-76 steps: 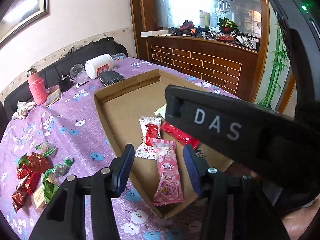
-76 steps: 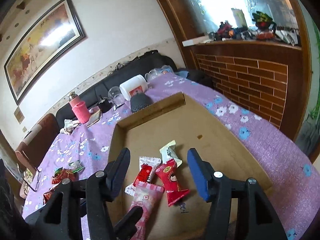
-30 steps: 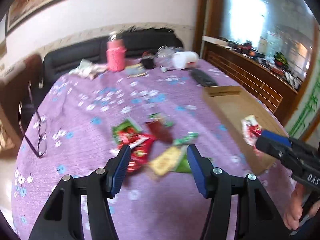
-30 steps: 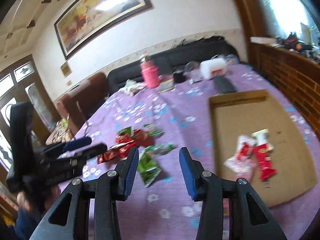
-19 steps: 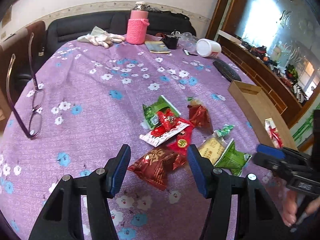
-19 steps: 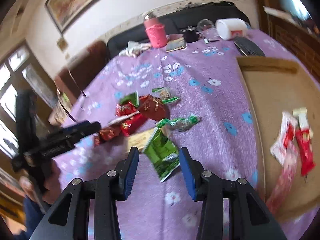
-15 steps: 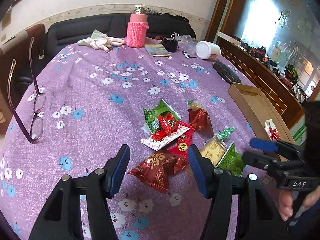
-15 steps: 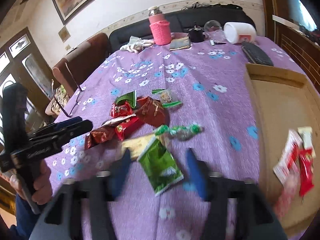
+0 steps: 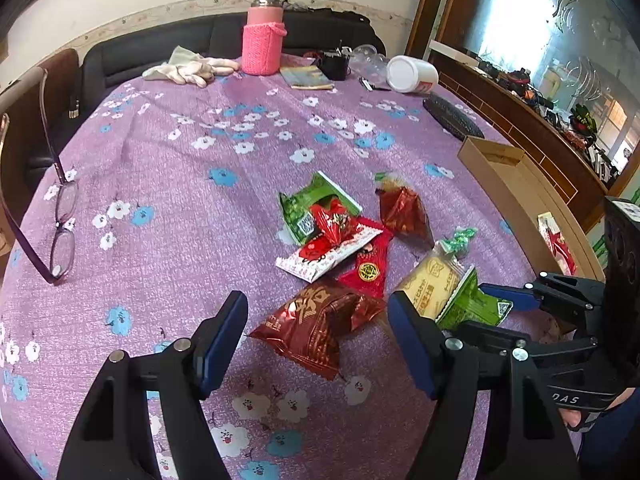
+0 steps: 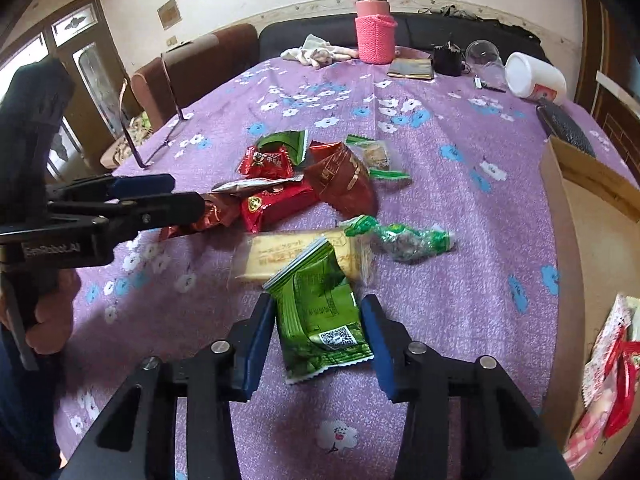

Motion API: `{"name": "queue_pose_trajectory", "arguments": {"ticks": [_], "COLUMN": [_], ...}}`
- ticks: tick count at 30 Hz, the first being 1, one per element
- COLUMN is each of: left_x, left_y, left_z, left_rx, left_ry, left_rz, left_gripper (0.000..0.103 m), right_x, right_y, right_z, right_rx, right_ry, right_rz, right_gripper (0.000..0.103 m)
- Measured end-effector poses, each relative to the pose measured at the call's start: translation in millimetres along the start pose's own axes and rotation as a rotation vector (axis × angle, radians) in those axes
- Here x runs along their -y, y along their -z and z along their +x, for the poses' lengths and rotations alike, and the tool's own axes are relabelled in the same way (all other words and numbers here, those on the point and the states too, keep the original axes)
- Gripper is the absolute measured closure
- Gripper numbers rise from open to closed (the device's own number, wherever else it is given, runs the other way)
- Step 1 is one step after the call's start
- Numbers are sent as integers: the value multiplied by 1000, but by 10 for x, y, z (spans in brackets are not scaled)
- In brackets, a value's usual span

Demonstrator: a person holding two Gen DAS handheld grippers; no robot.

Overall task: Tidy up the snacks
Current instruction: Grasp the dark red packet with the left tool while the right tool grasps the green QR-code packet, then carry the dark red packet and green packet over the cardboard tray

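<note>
A loose pile of snacks lies on the purple flowered tablecloth. My left gripper (image 9: 316, 300) hangs low over a dark red bag (image 9: 316, 324). Its jaws are opening; the bag sits between the pads, untouched. My right gripper (image 10: 317, 300) straddles a green packet (image 10: 320, 312) that leans on a yellow biscuit packet (image 10: 280, 256). Its jaws are closing and the pads meet the packet's two side edges. From the left wrist view the right gripper (image 9: 476, 306) shows around the same green packet (image 9: 472, 304). The cardboard tray (image 10: 592, 184) on the right holds a few red and pink snacks (image 10: 612, 380).
More red and green packets (image 9: 332, 224) and a green twisted candy (image 10: 404, 240) lie beyond the grippers. Purple glasses (image 9: 60, 232) rest at the left. At the far edge stand a pink bottle (image 9: 262, 44), gloves (image 9: 192, 70), a white jar (image 9: 412, 74) and a dark remote (image 9: 452, 120).
Both grippers swung away from the tray to the snack pile and came down closer. The right jaws spread, then narrowed around the green packet. The left jaws widened.
</note>
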State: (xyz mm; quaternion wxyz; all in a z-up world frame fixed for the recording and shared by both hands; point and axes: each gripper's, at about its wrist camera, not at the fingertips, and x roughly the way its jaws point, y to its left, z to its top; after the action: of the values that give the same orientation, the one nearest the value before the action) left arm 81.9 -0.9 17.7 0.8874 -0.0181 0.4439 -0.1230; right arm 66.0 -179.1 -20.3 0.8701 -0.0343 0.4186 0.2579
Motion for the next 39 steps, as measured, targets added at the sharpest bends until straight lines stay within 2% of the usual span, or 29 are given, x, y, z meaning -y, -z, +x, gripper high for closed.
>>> {"name": "queue_pose_trajectory", "arguments": {"ticks": [5, 6, 7, 8, 10, 13, 15, 17, 19, 22, 29, 33, 39], "left_x": [50, 47, 31, 14, -2, 95, 168, 236, 249, 211, 147, 172, 172], "left_y": [27, 27, 25, 29, 39, 69, 101, 133, 141, 128, 65, 48, 33], "left_z": [67, 73, 89, 113, 154, 162, 212, 239, 231, 167, -84, -176, -126], "left_rx": [-8, -1, -4, -17, -37, -35, -60, -60, -55, -25, 90, 148, 132], "left_ry": [-39, -61, -68, -60, -45, -73, -72, -110, -117, -125, -69, -96, -104], "left_rz": [33, 28, 20, 12, 3, 50, 84, 113, 116, 92, 19, 14, 10], "left_gripper": [34, 47, 55, 67, 68, 67, 67, 66, 67, 67, 67, 67, 67], "right_x": [-4, 6, 10, 10, 19, 7, -22, -47, -59, -50, 123, 259, 410], "right_y": [9, 9, 12, 15, 10, 17, 25, 38, 41, 30, -22, -36, -59], "right_z": [-5, -7, -10, -11, -5, 2, 5, -1, -15, -76, -286, -361, -509], "right_rx": [3, 3, 3, 4, 3, 2, 5, 16, 23, 48, 154, 194, 256], "right_ry": [-11, -15, -16, -17, -20, -15, 2, 17, 24, 10, -14, 16, 88], "right_rz": [8, 15, 18, 21, 31, 25, 5, -8, -12, -10, 89, 160, 221], "right_gripper": [59, 59, 59, 59, 59, 58, 58, 58, 59, 60, 60, 61, 61]}}
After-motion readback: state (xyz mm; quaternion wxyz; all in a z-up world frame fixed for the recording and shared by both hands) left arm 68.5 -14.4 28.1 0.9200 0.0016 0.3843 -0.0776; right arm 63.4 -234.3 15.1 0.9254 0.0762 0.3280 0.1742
